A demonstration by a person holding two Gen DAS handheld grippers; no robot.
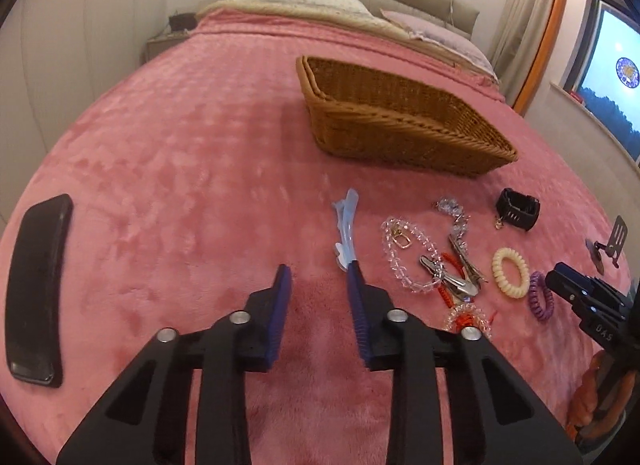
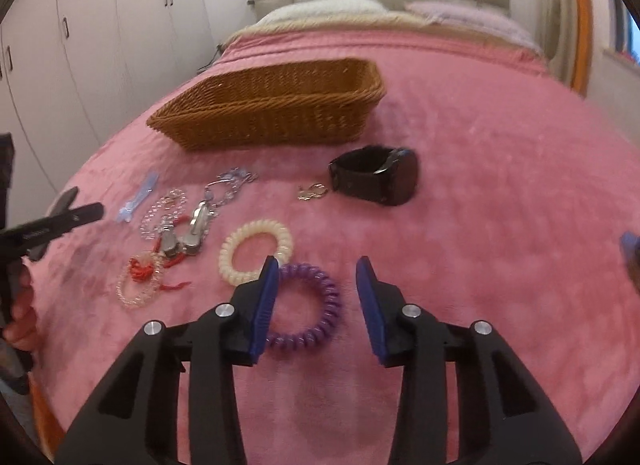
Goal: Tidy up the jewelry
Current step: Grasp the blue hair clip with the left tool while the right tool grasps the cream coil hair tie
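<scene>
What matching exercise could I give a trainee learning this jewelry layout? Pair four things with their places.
Things:
1. woven brown wicker basket
2. purple spiral hair tie
3. black rectangular phone
4. black wristwatch

Places:
A. lying alone on the pink blanket, far left in the left wrist view
B. partly between the right gripper fingers
C. beyond all the jewelry, toward the pillows
D. just right of a small metal clasp

Pairs: 1-C, 2-B, 3-A, 4-D
</scene>
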